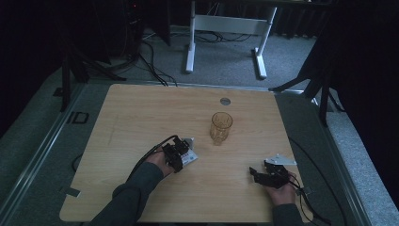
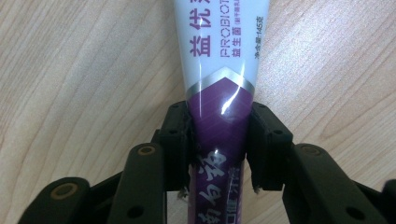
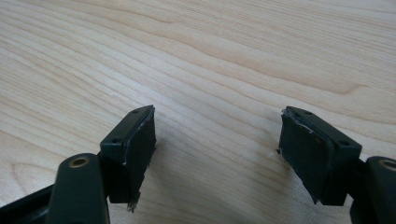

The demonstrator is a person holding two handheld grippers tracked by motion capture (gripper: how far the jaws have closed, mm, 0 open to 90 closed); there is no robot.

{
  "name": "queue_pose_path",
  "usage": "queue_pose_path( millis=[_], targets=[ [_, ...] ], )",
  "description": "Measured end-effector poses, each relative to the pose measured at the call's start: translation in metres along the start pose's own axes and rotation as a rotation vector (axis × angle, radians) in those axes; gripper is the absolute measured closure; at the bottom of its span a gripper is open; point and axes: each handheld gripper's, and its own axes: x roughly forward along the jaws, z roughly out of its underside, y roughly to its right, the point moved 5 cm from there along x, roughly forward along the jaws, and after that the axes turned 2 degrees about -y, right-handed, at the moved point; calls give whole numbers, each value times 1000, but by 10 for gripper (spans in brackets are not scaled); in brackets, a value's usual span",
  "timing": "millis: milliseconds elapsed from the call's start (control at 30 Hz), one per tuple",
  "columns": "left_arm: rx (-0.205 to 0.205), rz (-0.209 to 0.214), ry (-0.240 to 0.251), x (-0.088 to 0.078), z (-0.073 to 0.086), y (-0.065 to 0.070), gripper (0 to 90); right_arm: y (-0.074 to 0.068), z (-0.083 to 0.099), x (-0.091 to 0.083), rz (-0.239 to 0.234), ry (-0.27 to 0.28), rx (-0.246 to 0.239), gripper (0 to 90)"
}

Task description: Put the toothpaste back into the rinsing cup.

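Observation:
A white and purple tube (image 2: pixel 219 56) with printed lettering lies on the wooden table (image 1: pixel 141 113). My left gripper (image 2: pixel 219 119) is shut on its purple part, one pad pressed against each side. From the high view the left gripper (image 1: pixel 176 155) sits left of centre, with the tube's white end (image 1: pixel 189 157) poking out to its right. An amber drinking glass (image 1: pixel 221 127) stands upright a little beyond and to the right of it. My right gripper (image 1: pixel 259 175) rests near the front right of the table. Its jaws (image 3: pixel 217 135) are open wide over bare wood.
A round grey grommet (image 1: pixel 225 100) sits in the table near its far edge. Beyond the table, on the grey floor, stand a white desk frame (image 1: pixel 226 28) and black stands with loose cables (image 1: pixel 150 61). A cable trails from each gripper toward the front edge.

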Motion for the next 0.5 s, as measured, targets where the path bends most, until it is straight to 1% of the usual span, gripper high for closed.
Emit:
queue_pose_path(
  millis=[67, 100, 167, 300, 500],
  targets=[
    [0, 0, 0, 0, 0, 0, 641, 0, 0, 0, 0, 0, 0, 272],
    [-8, 10, 1, -2, 0, -1, 668, 0, 0, 0, 0, 0, 0, 272],
    [-14, 18, 4, -3, 0, -2, 687, 0, 0, 0, 0, 0, 0, 272],
    [-22, 10, 10, -6, 0, -3, 716, 0, 0, 0, 0, 0, 0, 272],
    [-40, 10, 45, -13, 0, -6, 731, 0, 0, 0, -1, 0, 0, 272]
  ],
)
